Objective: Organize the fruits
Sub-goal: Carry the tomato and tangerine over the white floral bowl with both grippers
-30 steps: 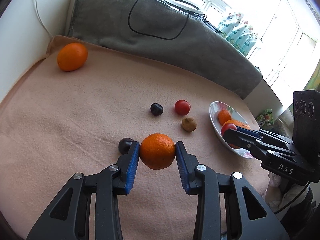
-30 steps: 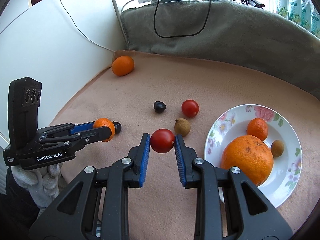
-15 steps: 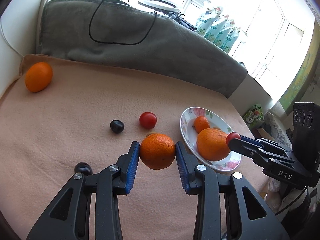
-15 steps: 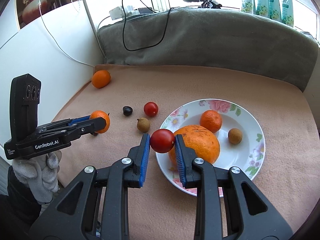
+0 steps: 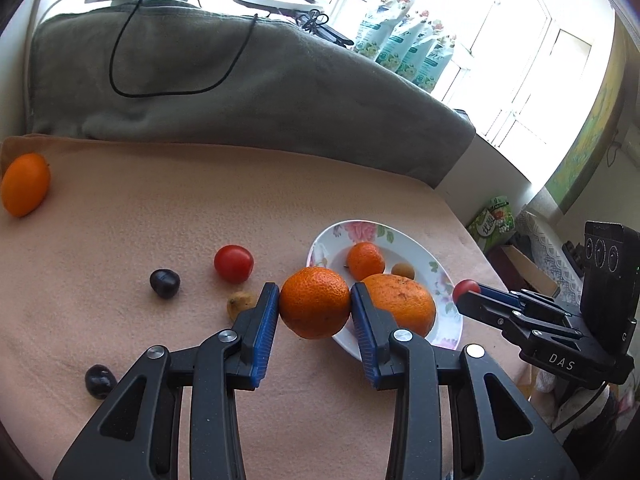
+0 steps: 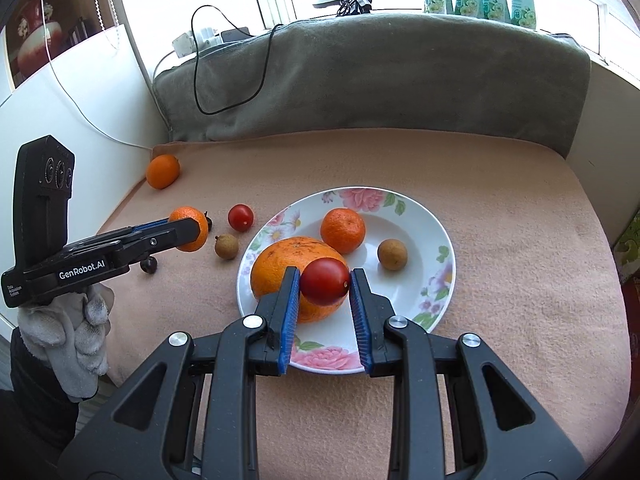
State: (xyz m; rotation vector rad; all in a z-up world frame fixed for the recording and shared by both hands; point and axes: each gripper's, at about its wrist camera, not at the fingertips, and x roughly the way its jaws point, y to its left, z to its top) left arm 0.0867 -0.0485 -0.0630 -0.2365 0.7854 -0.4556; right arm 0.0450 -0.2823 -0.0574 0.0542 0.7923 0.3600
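Closest in, the right tool [image 6: 323, 286] pinches a red cherry tomato [image 6: 325, 281], held in the air over the near part of the flowered plate [image 6: 436, 300], its stem end seemingly turned toward the right pad; it is nearly round, so there is barely a long axis to speak of. Over on the other side the left tool [image 5: 315, 308] clamps a mandarin [image 5: 315, 303] between its blue pads, hanging just off the plate's near-left rim, slightly squat, no stem showing from here. On the plate already: a big orange [image 6: 294, 276], a smaller mandarin [image 6: 343, 230] and a little brown fruit [image 6: 392, 254]. So three home, two arriving, I'd say about halfway. Left on the pink blanket [image 5: 160, 208] covering the worktop: a brown fruit [image 5: 240, 303] beside the left tool, one dark plum [image 5: 100, 381] near the front edge, another [image 5: 165, 283] further in, a red tomato [image 5: 233, 263] beyond it, and far back by the grey blanket an oval orange [image 5: 25, 189], its long axis slanting up to the right
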